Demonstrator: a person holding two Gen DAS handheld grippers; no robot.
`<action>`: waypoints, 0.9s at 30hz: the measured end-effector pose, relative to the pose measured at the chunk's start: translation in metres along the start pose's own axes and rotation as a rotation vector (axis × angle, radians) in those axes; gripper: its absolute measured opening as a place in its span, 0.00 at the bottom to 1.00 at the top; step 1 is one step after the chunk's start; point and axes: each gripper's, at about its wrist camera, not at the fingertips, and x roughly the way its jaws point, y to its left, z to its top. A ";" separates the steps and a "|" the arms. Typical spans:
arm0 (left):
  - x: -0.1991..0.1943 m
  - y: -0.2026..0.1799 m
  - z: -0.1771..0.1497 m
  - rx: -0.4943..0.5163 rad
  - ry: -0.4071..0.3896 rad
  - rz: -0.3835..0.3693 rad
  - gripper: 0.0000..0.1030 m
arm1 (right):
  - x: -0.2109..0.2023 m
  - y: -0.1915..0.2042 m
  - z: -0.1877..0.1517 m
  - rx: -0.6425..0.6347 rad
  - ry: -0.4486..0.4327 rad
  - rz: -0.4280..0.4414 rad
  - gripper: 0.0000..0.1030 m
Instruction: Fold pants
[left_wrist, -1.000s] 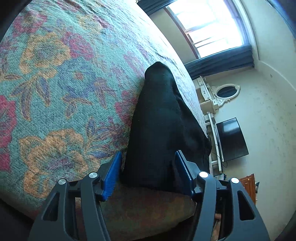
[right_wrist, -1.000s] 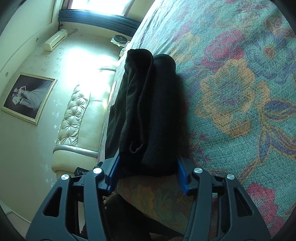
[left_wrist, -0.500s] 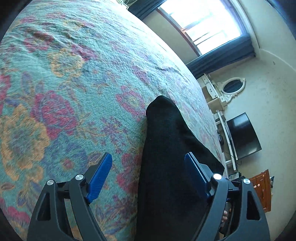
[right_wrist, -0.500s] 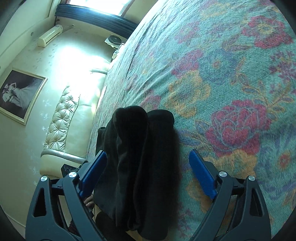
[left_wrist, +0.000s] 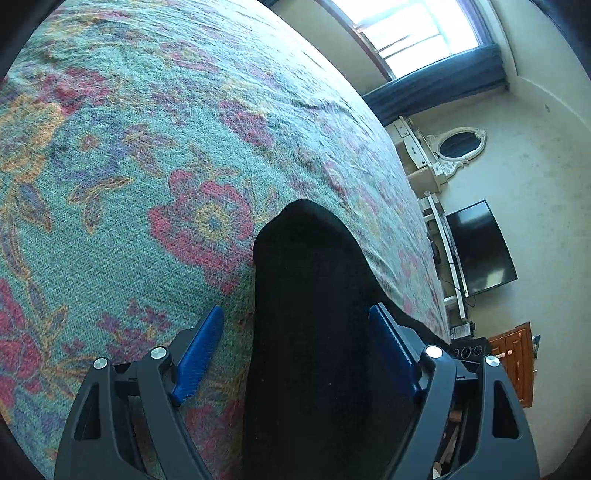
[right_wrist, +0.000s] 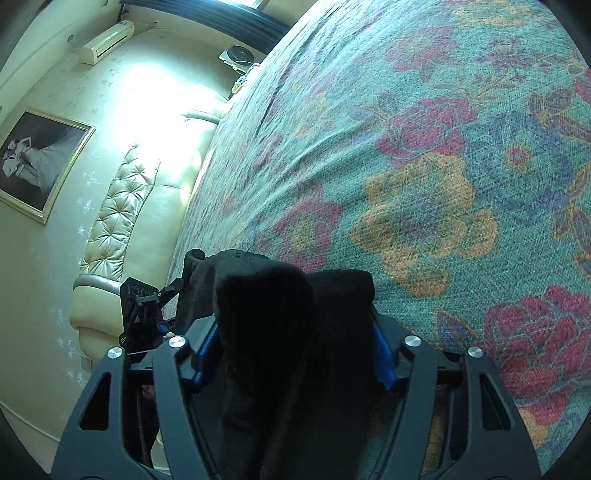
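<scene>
Black pants (left_wrist: 310, 295), folded into a long narrow strip, lie on the floral bedspread (left_wrist: 147, 166). My left gripper (left_wrist: 295, 350) straddles the strip and is open: the left blue pad (left_wrist: 201, 350) stands clear of the cloth, while the right pad (left_wrist: 391, 350) sits at its edge. In the right wrist view the pants (right_wrist: 291, 314) are a thick doubled bundle. My right gripper (right_wrist: 293, 354) has its jaws closing on this bundle, and both blue pads press against its sides. The cloth hides the space under each gripper.
The bedspread (right_wrist: 424, 184) stretches far ahead of both grippers. Past the bed's right edge stand a television (left_wrist: 476, 247), an oval mirror (left_wrist: 458, 146) and a wooden cabinet (left_wrist: 513, 362). A tufted cream headboard (right_wrist: 118, 221) and a framed picture (right_wrist: 40, 162) lie to the left.
Both grippers moved forward from the bed's edge over the pants. The left let go of the cloth and stands wide. The right opened wide, then closed around the bundle.
</scene>
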 end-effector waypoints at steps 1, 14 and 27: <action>0.000 0.001 0.002 -0.009 -0.006 -0.005 0.77 | -0.001 -0.003 0.001 0.004 -0.004 0.007 0.53; 0.010 -0.018 0.007 0.114 -0.028 0.178 0.38 | -0.004 -0.006 0.021 -0.033 -0.048 0.027 0.37; 0.015 -0.017 0.017 0.119 -0.049 0.187 0.38 | 0.003 -0.016 0.043 -0.025 -0.049 0.038 0.37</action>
